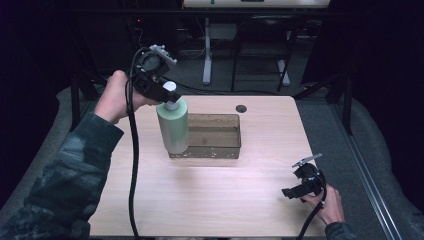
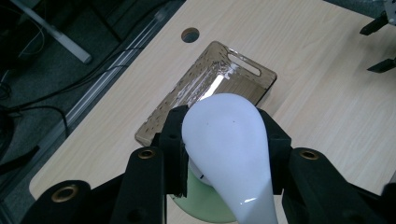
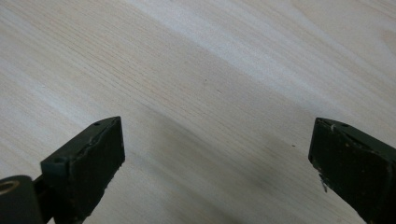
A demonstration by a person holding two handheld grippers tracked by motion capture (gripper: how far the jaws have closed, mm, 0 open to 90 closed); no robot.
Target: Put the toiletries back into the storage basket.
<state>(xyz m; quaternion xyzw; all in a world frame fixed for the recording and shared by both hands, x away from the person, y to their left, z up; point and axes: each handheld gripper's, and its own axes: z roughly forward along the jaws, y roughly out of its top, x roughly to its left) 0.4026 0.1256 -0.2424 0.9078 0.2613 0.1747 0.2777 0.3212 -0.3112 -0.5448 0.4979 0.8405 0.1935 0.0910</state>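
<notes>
My left gripper (image 1: 167, 97) is shut on the white cap of a pale green bottle (image 1: 173, 126), which hangs upright above the left end of a clear brownish tray (image 1: 215, 145). In the left gripper view the white cap (image 2: 229, 140) sits pinched between both black jaws of the left gripper (image 2: 224, 140), with the green body (image 2: 205, 205) below and the tray (image 2: 187, 93) beneath it. My right gripper (image 1: 292, 192) rests low at the table's front right, jaws wide open. In the right gripper view the right gripper (image 3: 217, 158) has only bare wood between its fingers.
The light wooden table (image 1: 210, 200) has a round cable hole (image 1: 241, 108) behind the tray. Dark floor, table legs and cables lie beyond the far edge. A metal rail runs along the right side.
</notes>
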